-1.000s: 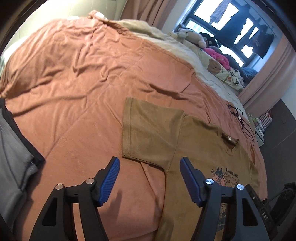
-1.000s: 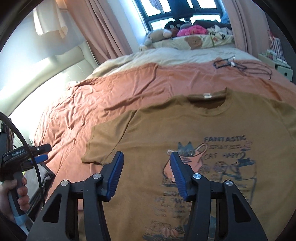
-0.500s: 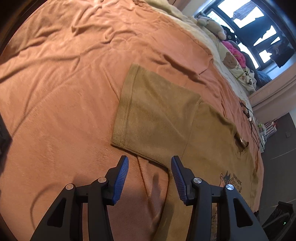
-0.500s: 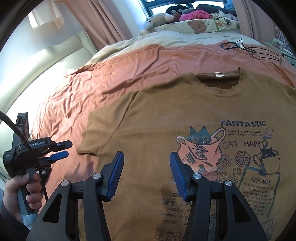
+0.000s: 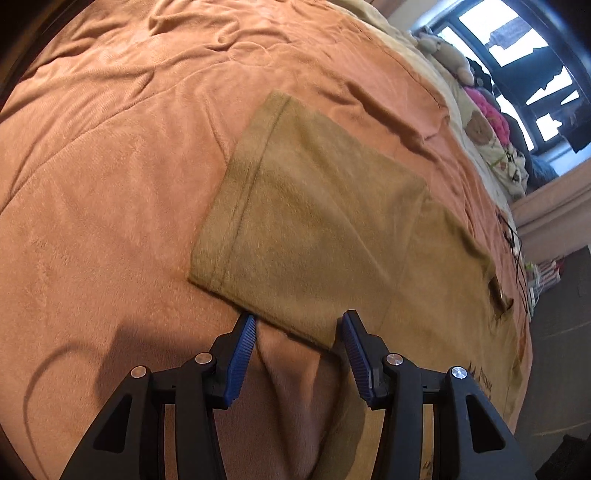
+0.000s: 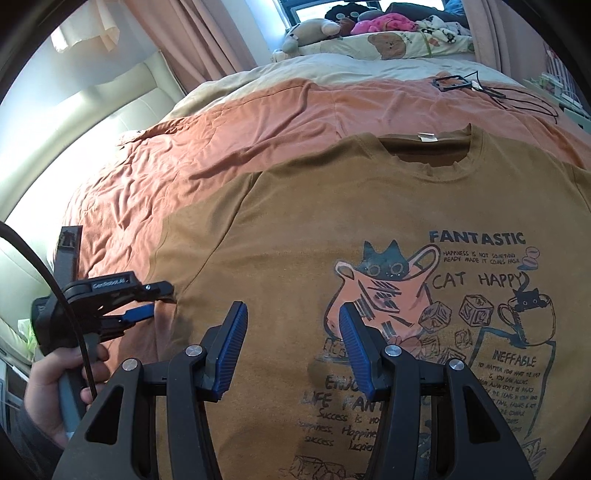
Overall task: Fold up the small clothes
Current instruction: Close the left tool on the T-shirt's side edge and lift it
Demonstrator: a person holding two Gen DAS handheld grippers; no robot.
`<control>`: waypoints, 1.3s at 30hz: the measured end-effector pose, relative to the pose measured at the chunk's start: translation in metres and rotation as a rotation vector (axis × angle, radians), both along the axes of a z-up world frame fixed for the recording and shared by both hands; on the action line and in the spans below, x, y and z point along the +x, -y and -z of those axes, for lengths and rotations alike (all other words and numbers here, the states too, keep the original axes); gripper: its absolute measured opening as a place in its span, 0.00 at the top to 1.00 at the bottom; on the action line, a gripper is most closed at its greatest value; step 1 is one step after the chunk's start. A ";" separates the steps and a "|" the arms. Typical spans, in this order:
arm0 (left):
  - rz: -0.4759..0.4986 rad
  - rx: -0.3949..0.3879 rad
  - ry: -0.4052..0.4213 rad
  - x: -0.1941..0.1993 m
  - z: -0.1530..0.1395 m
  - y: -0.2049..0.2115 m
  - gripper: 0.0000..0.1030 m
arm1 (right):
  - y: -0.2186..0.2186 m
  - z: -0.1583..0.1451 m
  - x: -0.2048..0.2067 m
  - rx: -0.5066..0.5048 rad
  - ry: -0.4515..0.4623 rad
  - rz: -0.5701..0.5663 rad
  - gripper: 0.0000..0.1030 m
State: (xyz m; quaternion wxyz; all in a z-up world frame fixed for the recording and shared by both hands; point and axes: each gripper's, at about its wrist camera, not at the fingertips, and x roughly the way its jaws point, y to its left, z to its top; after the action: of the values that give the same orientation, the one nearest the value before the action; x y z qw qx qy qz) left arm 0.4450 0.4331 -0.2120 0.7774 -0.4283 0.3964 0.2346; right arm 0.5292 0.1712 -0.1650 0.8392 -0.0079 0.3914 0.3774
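A brown T-shirt [image 6: 295, 229] with a cat print lies flat, face up, on the orange bedspread [image 6: 221, 129]. In the left wrist view its left sleeve [image 5: 314, 206] spreads just ahead of my left gripper [image 5: 299, 316]. That gripper is open, with its fingertips at the sleeve's lower edge near the armpit and no pad pressing on cloth. The right wrist view shows the same left gripper [image 6: 159, 299] low beside the sleeve, held by a hand [image 6: 48, 387]. My right gripper [image 6: 291, 306] hovers open over the shirt's front, left of the print, holding nothing.
A cream blanket [image 6: 332, 70] covers the far end of the bed. Stuffed toys and pillows [image 6: 314, 31] are piled at the window. A black cable with a small frame [image 6: 454, 83] lies beyond the collar. A padded headboard [image 6: 110, 110] runs along the left.
My left gripper has come down close to the sleeve's lower edge and its jaws have narrowed. The right gripper shifted slightly forward over the shirt, jaws unchanged.
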 end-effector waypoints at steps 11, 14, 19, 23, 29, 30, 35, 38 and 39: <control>-0.132 0.022 0.056 -0.028 -0.003 -0.023 0.80 | 0.005 0.008 0.006 -0.001 -0.040 0.027 0.52; -0.132 0.024 0.069 -0.026 -0.004 -0.029 0.89 | -0.003 0.009 0.005 0.021 -0.076 -0.011 0.52; -0.095 0.049 0.120 -0.019 -0.017 -0.034 0.93 | -0.014 0.011 0.013 0.039 -0.124 -0.052 0.58; -0.050 0.069 0.159 -0.011 -0.030 -0.032 0.93 | -0.032 0.014 0.027 0.057 -0.165 -0.075 0.63; 0.024 0.079 0.224 0.003 -0.051 -0.032 0.93 | -0.061 0.019 0.045 0.070 -0.221 -0.111 0.73; 0.037 0.081 0.229 0.006 -0.054 -0.031 0.93 | -0.065 0.020 0.049 0.081 -0.233 -0.119 0.74; 0.092 0.065 0.258 0.016 -0.064 -0.030 0.93 | -0.084 0.029 0.065 0.125 -0.307 -0.123 0.81; 0.119 0.058 0.280 0.019 -0.070 -0.029 0.94 | -0.093 0.038 0.072 0.147 -0.349 -0.103 0.87; 0.132 0.045 0.297 0.019 -0.072 -0.029 0.94 | -0.096 0.041 0.075 0.159 -0.367 -0.097 0.90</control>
State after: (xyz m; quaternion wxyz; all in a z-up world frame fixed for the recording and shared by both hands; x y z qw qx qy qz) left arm 0.4644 0.4625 -0.1403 0.8506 -0.4137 0.2992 0.1261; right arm 0.6044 0.2669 -0.2058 0.7328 0.1085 0.5057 0.4421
